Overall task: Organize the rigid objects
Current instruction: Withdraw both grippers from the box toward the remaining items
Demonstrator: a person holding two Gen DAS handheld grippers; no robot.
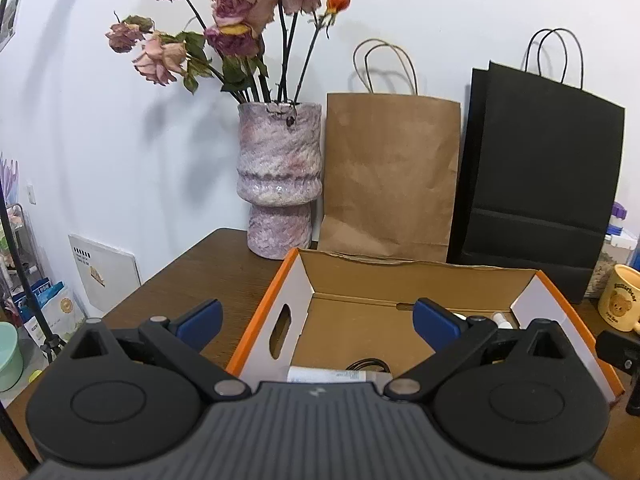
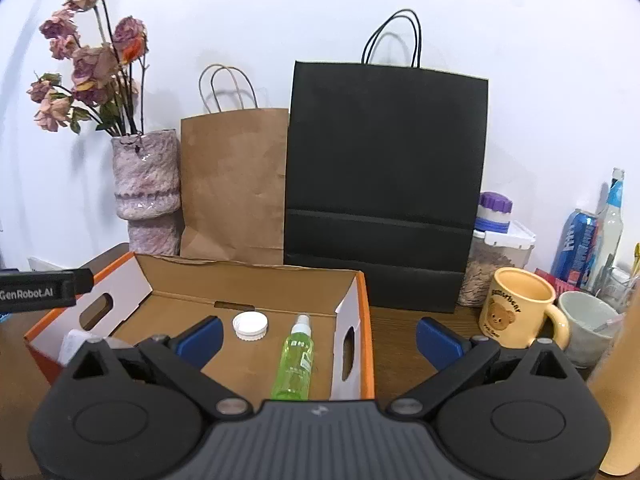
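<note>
An open cardboard box with orange sides sits on the brown table; it also shows in the right wrist view. Inside it lie a green spray bottle, a white round lid and a white tube beside a black cable. My left gripper is open and empty, held over the box's near left part. My right gripper is open and empty, held over the box's near right corner. The left gripper's body shows at the left edge of the right wrist view.
A pink vase of dried roses, a brown paper bag and a black paper bag stand behind the box. A yellow bear mug, a grey cup, a food container, a can and a bottle stand at the right.
</note>
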